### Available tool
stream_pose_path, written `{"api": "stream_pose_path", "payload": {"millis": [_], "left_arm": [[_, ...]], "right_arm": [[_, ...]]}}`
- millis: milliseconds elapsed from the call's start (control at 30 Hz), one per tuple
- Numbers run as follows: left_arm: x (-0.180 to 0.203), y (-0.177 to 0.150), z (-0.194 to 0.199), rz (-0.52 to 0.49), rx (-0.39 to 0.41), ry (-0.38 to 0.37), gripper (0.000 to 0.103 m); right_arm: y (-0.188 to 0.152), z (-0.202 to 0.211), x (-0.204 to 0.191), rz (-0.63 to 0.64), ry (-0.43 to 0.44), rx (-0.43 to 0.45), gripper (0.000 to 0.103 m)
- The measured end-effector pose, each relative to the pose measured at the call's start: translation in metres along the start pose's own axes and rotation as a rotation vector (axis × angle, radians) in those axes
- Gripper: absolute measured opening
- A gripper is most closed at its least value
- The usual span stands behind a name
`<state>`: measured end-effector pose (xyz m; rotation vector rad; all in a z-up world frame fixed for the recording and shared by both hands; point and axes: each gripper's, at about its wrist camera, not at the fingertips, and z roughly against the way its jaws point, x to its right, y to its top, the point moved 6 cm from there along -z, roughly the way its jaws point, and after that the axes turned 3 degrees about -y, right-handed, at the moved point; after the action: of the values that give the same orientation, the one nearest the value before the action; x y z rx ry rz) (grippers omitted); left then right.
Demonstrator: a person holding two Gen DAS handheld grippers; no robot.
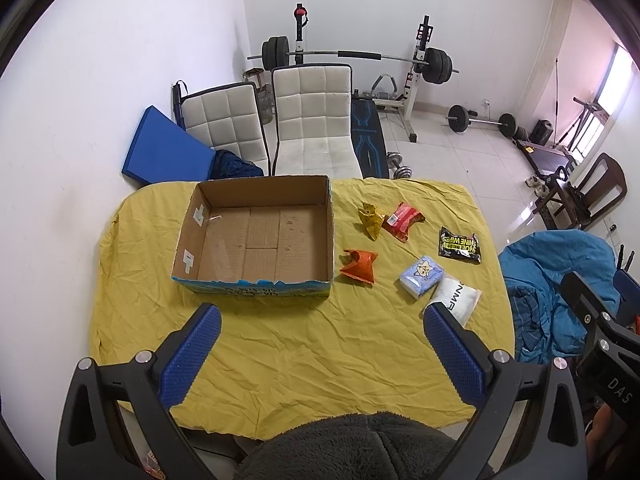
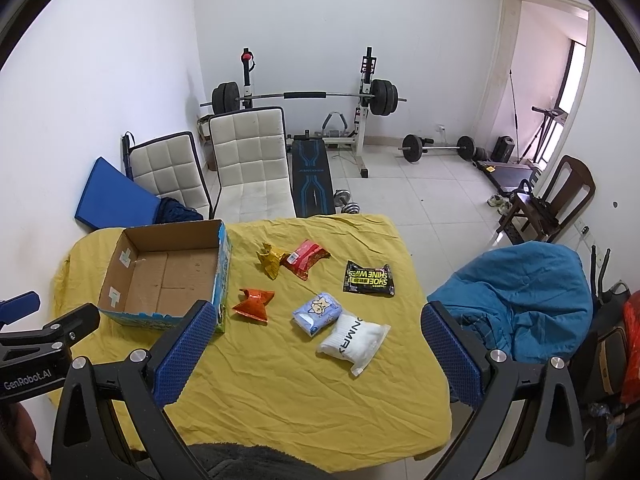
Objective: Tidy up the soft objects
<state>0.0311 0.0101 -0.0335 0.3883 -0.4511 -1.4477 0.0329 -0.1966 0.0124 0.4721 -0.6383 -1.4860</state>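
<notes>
My left tool (image 1: 320,328) hangs wide apart and empty over the yellow-clothed tabletop (image 1: 280,360); right tool (image 2: 316,330) the same, gaping, nothing held.

Left to right: open brown cardboard box (image 1: 256,236) at 11 o'clock, empty. Crumpled orange foil packet (image 1: 359,265) just beside its right wall. Yellow crinkled wrapper (image 1: 371,219) touching the red snack packet (image 1: 402,221) at 12. Pale blue tissue pack (image 1: 421,275) touching the white sock bag (image 2: 354,340), long axis running 1 to 7 o'clock. Black shoe-wipes sachet (image 1: 459,245) apart at 2, long axis 9 to 3.

Risks, as I judge them: slick foil squirting out of my pinch; grabbing one of a touching pair drags its neighbour; catching the cloth wrinkles shifts everything.
</notes>
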Motion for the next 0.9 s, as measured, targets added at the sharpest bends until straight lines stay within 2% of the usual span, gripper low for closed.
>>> {"api": "stream_pose_path", "payload": {"millis": [633,733,900], "left_arm": [[0.003,-0.005,-0.004,-0.005,-0.005,0.002,0.103],[0.003,-0.002,-0.014,-0.002,-0.017,0.002,0.103],[0.007,0.006,-0.055,-0.015,-0.057,0.031,0.103]], "right_arm": [[0.001,-0.01,0.003,-0.023,0.023,-0.021,0.103],[-0.001,-0.034,0.014,-0.066,0.038,-0.072,0.103],[-0.023,-0.12,0.051,-0.193,0.046,-0.262,0.103]]}}
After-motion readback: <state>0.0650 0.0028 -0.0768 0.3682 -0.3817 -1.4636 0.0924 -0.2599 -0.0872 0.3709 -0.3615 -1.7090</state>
